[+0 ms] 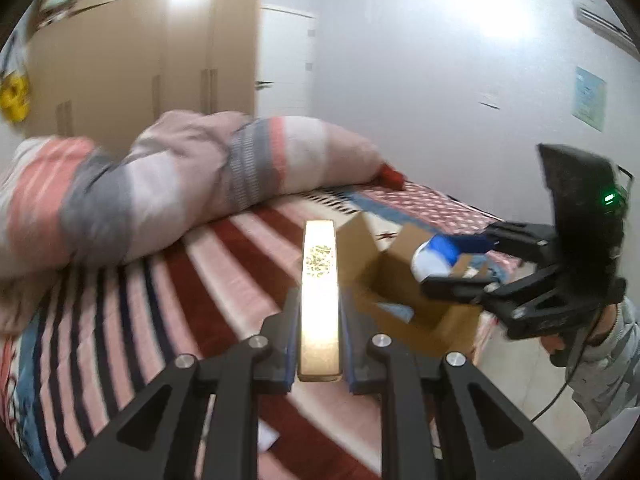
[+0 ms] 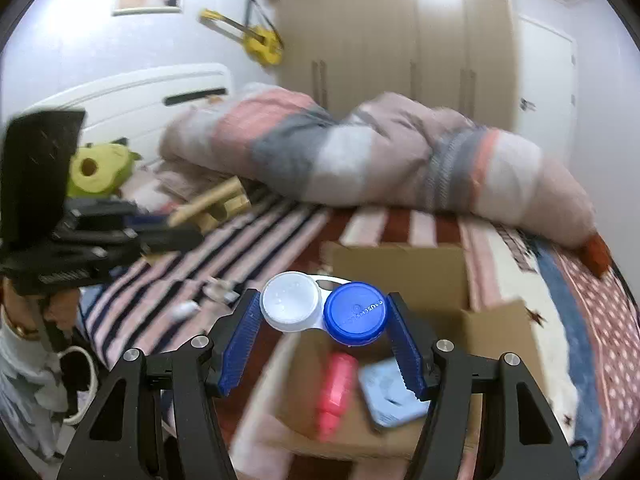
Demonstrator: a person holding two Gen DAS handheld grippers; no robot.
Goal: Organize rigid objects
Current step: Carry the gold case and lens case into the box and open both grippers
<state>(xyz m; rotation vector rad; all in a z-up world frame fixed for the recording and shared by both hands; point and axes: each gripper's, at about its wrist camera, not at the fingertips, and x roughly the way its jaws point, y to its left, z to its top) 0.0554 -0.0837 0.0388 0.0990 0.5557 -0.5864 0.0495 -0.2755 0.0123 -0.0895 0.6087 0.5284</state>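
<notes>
My left gripper (image 1: 319, 312) is shut on a long gold box (image 1: 319, 280), held above the striped bed. In the right wrist view that gripper (image 2: 176, 236) shows at the left with the gold box (image 2: 204, 202). My right gripper (image 2: 326, 312) is shut on a contact lens case (image 2: 324, 307) with one white cap and one blue cap, held over the open cardboard box (image 2: 496, 332). In the left wrist view the right gripper (image 1: 452, 268) holds the case (image 1: 434, 258) above the cardboard box (image 1: 404, 300). Inside the box lie a pink object (image 2: 336, 388) and a light blue case (image 2: 394, 394).
A rolled striped quilt (image 2: 380, 160) lies across the bed behind the box. A green plush toy (image 2: 98, 168) sits near the headboard. A wardrobe (image 2: 400, 40) stands behind the bed. Small white items (image 2: 186, 309) lie on the bedsheet left of the box.
</notes>
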